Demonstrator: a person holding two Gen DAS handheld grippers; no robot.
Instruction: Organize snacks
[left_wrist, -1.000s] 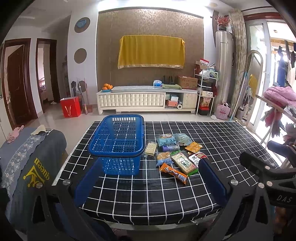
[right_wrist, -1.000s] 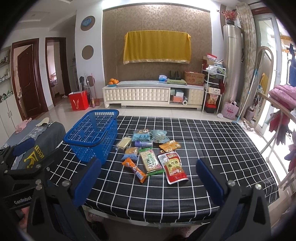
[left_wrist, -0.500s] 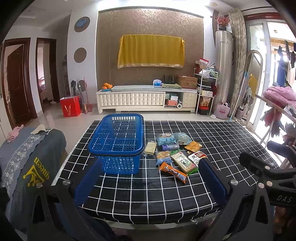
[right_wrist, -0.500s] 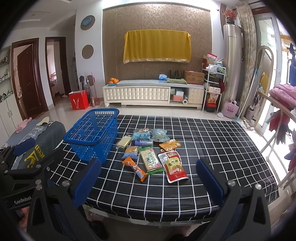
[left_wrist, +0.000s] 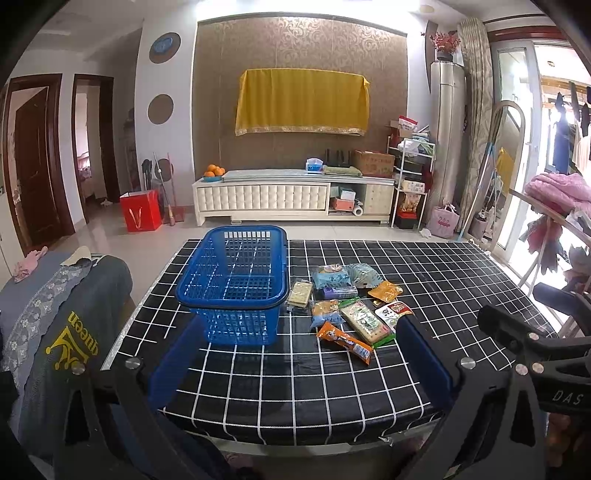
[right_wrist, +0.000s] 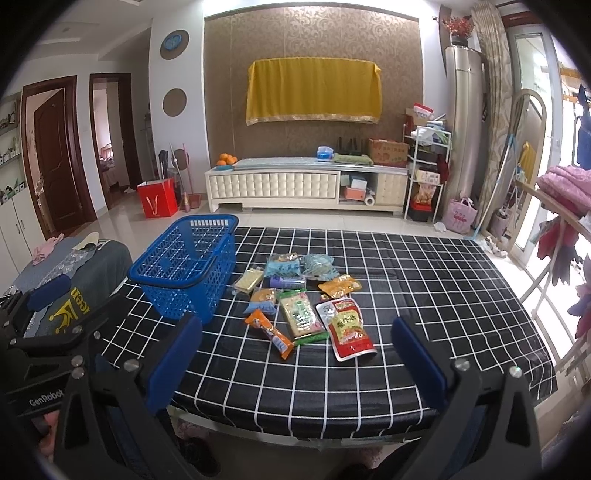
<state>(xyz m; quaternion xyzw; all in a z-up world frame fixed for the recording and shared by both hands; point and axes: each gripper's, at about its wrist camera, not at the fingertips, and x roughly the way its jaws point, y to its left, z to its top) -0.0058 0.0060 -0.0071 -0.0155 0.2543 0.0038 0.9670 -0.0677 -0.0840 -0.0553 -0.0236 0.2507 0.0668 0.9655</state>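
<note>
A blue plastic basket (left_wrist: 236, 280) (right_wrist: 186, 271) stands empty on the left of the black grid-patterned table (left_wrist: 295, 376) (right_wrist: 424, 295). To its right lie several snack packs: an orange stick pack (left_wrist: 345, 341) (right_wrist: 271, 332), a green cracker pack (left_wrist: 364, 321) (right_wrist: 301, 317), a red pouch (right_wrist: 347, 328), light-blue bags (left_wrist: 330, 278) (right_wrist: 282, 264) and a yellow pack (left_wrist: 384, 290) (right_wrist: 340, 286). My left gripper (left_wrist: 299, 363) hangs open over the near table edge. My right gripper (right_wrist: 295, 362) is open too, short of the snacks. Neither holds anything.
A chair draped in dark cloth with yellow lettering (left_wrist: 62, 325) (right_wrist: 62, 280) stands at the table's left side. A clothes rack with pink fabric (left_wrist: 554, 206) (right_wrist: 565, 199) is on the right. A white TV cabinet (left_wrist: 295, 197) sits across the floor.
Both views have shifted only slightly; the grippers stay open and the snacks and basket have not moved.
</note>
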